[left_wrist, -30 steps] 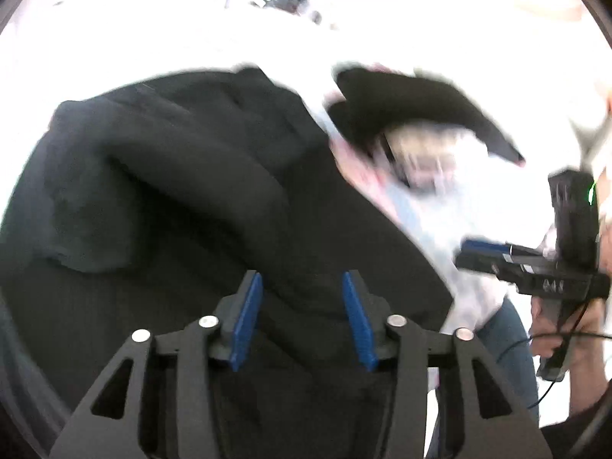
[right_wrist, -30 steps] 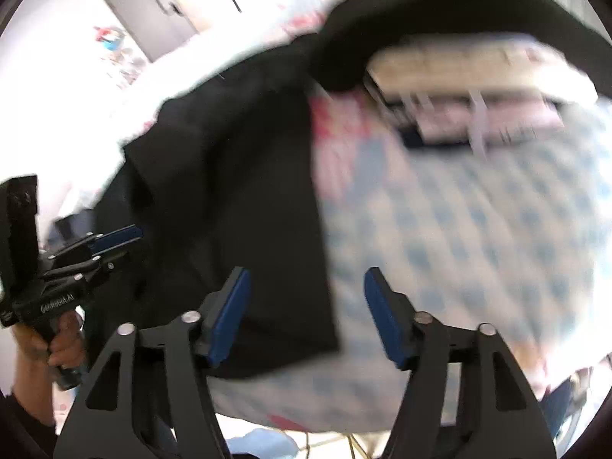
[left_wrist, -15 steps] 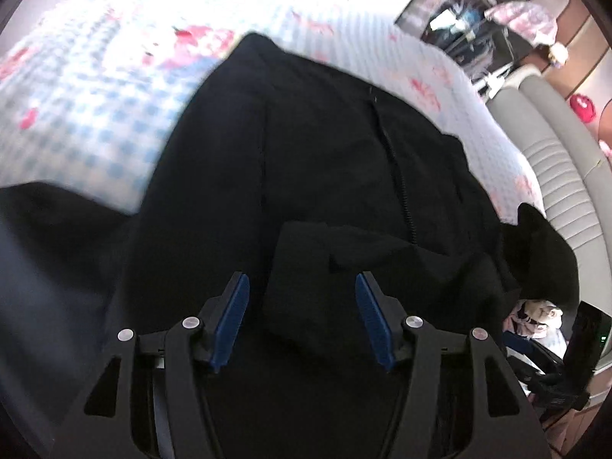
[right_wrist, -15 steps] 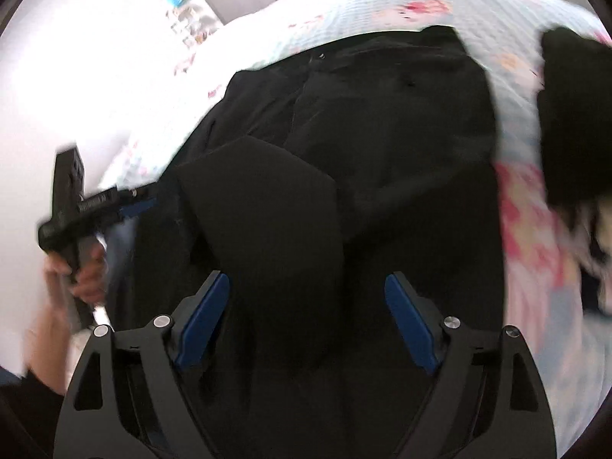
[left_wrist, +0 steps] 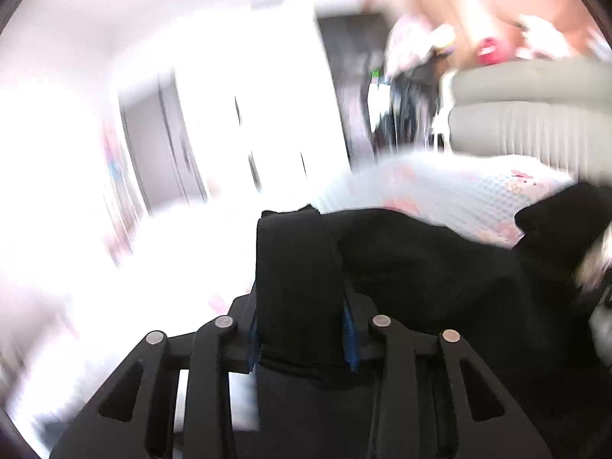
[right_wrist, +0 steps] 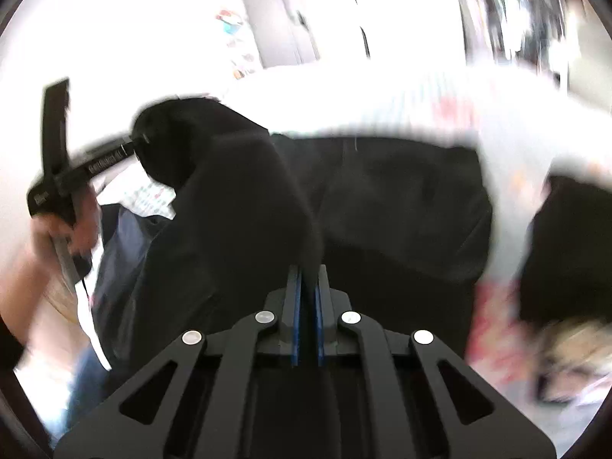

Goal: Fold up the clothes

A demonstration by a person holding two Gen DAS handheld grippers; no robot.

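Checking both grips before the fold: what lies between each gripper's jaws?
Black fabric garment in both. Left wrist view: a thick fold of it fills the closing left gripper. Right wrist view: the right gripper is shut on a thin edge of it.

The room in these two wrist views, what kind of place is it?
Most likely a bedroom at home. A black garment lies on a bed with a checked, cartoon-print cover, a padded grey headboard stands behind it, and pale doors show on the far wall.

A checked bedsheet spreads beyond the fingers; a grey padded headboard stands behind it.
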